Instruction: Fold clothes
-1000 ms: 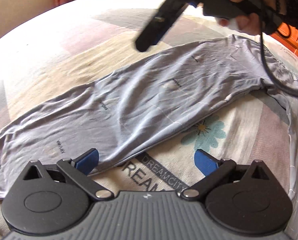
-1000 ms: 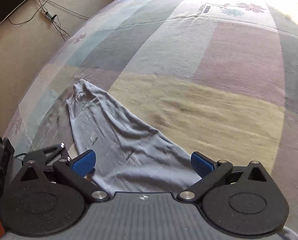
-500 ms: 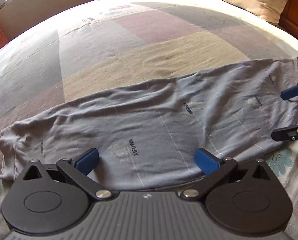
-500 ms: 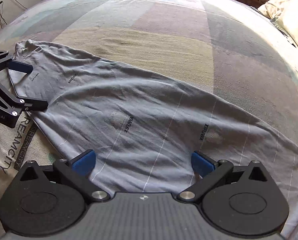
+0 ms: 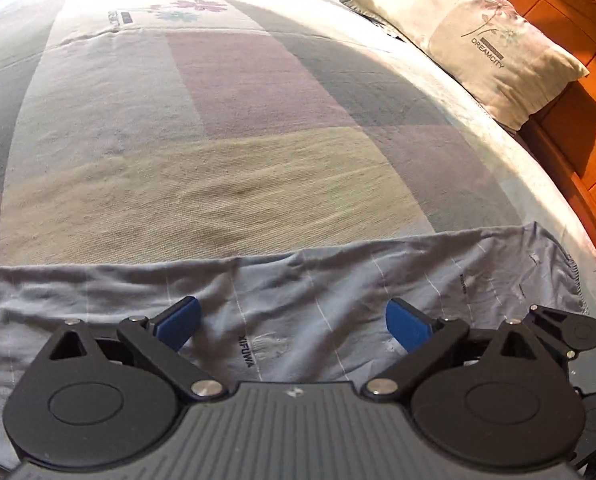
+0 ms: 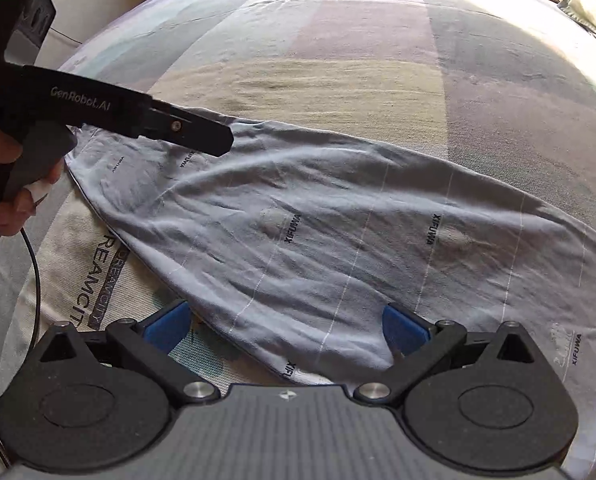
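Note:
A grey garment (image 6: 337,224) with thin white lines and small XIFUWA prints lies flat and long across the bed. It also shows in the left wrist view (image 5: 298,292). My left gripper (image 5: 292,322) is open and empty, low over the garment's near edge. My right gripper (image 6: 286,326) is open and empty, over the garment's near hem. The left gripper also shows in the right wrist view (image 6: 194,134), over the garment's far left end. Part of the right gripper (image 5: 565,332) shows at the right edge of the left wrist view.
The bed is covered by a patchwork bedspread (image 5: 226,128) with DREAMCITY lettering (image 6: 94,280). A pillow (image 5: 477,40) leans on the orange wooden headboard (image 5: 569,128) at the far right. A black cable (image 6: 26,280) hangs from the left gripper's handle.
Both grippers have swung round over the garment. The left wrist view turned towards the pillow and headboard. The left gripper now stands closer and higher in the right wrist view. Both stay open.

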Demonstrator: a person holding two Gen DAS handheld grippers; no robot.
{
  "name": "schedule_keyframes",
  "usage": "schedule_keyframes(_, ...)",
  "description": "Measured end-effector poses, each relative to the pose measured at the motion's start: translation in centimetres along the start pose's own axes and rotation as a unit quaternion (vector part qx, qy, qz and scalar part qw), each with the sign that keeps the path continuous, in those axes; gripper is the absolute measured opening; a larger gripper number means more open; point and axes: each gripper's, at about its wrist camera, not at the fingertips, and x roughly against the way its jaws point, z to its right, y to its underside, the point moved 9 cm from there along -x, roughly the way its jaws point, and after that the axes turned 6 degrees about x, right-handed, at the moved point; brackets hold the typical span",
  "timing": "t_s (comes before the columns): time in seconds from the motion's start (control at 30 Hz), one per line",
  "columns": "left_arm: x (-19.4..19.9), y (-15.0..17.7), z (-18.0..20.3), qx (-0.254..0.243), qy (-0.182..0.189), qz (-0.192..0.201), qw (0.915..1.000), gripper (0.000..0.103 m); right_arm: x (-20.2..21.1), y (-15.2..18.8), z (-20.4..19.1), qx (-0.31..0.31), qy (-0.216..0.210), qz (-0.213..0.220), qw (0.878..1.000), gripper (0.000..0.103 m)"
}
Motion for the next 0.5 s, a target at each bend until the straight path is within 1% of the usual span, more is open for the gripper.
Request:
schedule_keyframes(0.13, 0.4, -0.7, -3.2, 0.059, 0.018, -0.001, 0.9981, 0.097, -0.1, 0.3, -0.2, 0.016, 0.005, 0.005, 1.000, 0.103)
schedule_keyframes(0.27, 0.9, -1.4, -6.4, 0.118, 0.036, -0.001, 0.9924, 0.097, -0.1, 0.3, -0.2, 0.025, 0.008, 0.003, 1.000, 0.103)
schedule_keyframes(0.33, 1.8, -1.9, -8.5, 0.137, 0.025, 0.003, 0.9902, 0.097, -0.2, 0.2, -0.2, 0.024, 0.008, 0.001, 1.000, 0.103)
schedule_keyframes(0.43, 3.2, -2.3, -11.7, 0.172, -0.006, 0.020, 0.9848, 0.097, -0.2, 0.1, -0.2, 0.024, 0.009, -0.001, 1.000, 0.103)
schedule_keyframes(0.5, 4.2, -2.4, -13.6, 0.198, -0.010, 0.030, 0.9797, 0.097, -0.3, 0.2, -0.2, 0.028, 0.012, -0.001, 1.000, 0.103)
